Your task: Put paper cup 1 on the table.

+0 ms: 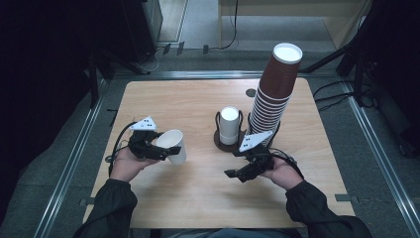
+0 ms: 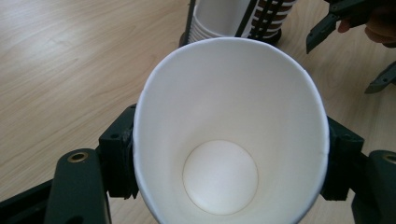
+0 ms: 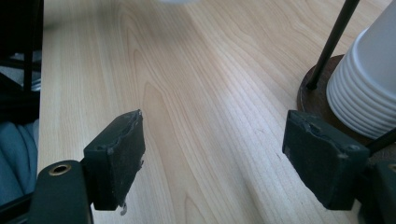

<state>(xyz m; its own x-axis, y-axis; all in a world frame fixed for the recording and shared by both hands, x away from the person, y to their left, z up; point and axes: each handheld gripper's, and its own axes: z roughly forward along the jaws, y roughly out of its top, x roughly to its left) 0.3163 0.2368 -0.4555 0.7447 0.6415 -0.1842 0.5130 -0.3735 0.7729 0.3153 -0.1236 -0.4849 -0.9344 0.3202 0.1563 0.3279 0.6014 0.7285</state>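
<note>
The left gripper point(image 1: 159, 151) is clamped on a single white paper cup point(image 1: 173, 146). In the left gripper view both black jaws press against opposite sides of the cup point(image 2: 231, 135) wall, and the rim is squeezed from round to oval between them. The cup's mouth faces back toward that gripper's camera, so the flat white bottom of the cup is visible deep inside. In the high view the cup is tilted, its rim toward the gripper body and its base pointing away from the hand, clear of the worktop point(image 1: 198, 198).

Ahead of the left gripper, beyond the held cup, stands a dark round holder point(image 1: 229, 141) with upright black rods; a short stack of white cups point(image 1: 229, 125) sits in it. Just beside that holder, farther from the left gripper, rises a tall leaning stack of brown cups point(image 1: 275, 89) with white rims.

The right gripper point(image 1: 236, 174) is open. In the right gripper view its two jaws stand well apart with bare wooden worktop point(image 3: 196, 116) between them and nothing in contact with either pad. To the right of its right jaw in that view lie the edge of the dark holder base point(image 3: 315, 95), one black rod and the ribbed rims of the white cup stack point(image 3: 364, 93), close to that jaw; whether they touch it cannot be determined. The right gripper also appears at the upper right of the left gripper view point(image 2: 355, 46), with its jaws spread.
</note>
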